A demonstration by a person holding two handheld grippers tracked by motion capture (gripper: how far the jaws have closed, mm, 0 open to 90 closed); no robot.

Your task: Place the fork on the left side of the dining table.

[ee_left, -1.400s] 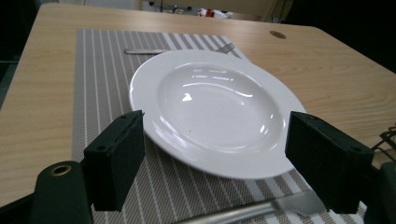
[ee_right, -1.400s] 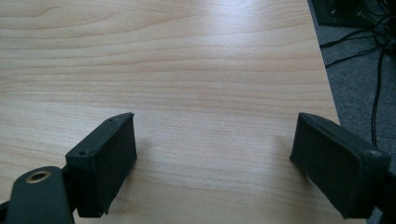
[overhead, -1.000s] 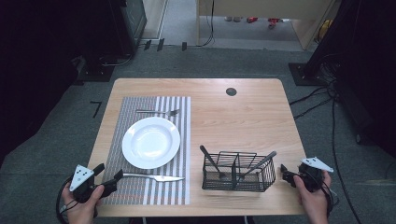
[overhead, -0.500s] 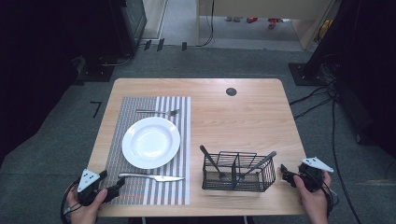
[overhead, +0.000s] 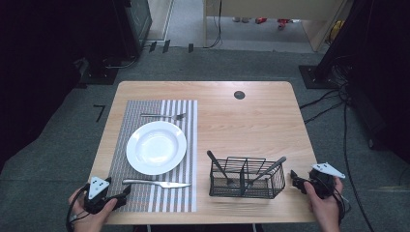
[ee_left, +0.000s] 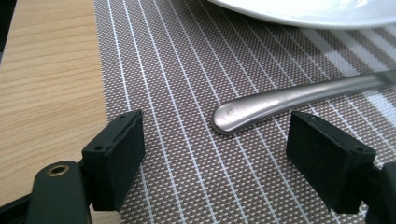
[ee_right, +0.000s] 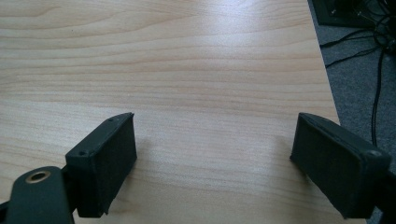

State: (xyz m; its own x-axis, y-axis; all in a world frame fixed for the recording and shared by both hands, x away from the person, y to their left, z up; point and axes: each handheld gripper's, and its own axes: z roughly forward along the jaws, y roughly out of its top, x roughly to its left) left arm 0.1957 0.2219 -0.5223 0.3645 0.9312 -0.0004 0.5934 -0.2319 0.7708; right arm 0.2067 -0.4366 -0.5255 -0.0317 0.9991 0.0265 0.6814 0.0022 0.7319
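A white plate (overhead: pixel 156 147) lies on a striped placemat (overhead: pixel 145 198) with a fork (overhead: pixel 163 116) behind it and a table knife (overhead: pixel 155 183) in front. My left gripper (overhead: pixel 123 194) rests open at the mat's near left corner, just short of the knife's handle end. In the left gripper view the knife handle (ee_left: pixel 280 101) lies on the mat (ee_left: pixel 177 70) a little beyond my gripper (ee_left: pixel 233 154), and the plate's rim (ee_left: pixel 303 11) is at the top. My right gripper (overhead: pixel 295 180) is open at the table's near right, beside a black wire caddy (overhead: pixel 246 177); it (ee_right: pixel 215 163) hovers over bare wood.
The caddy holds two dark-handled utensils. A dark round grommet (overhead: pixel 239 94) sits in the wooden tabletop (overhead: pixel 241 125) at the back. The table's right edge (ee_right: pixel 327 88) and floor cables (ee_right: pixel 369 51) lie close to my right gripper. Grey carpet surrounds the table.
My left gripper has drawn back from the knife toward the table's near left corner. The knife stays on the mat. The right gripper has not moved.
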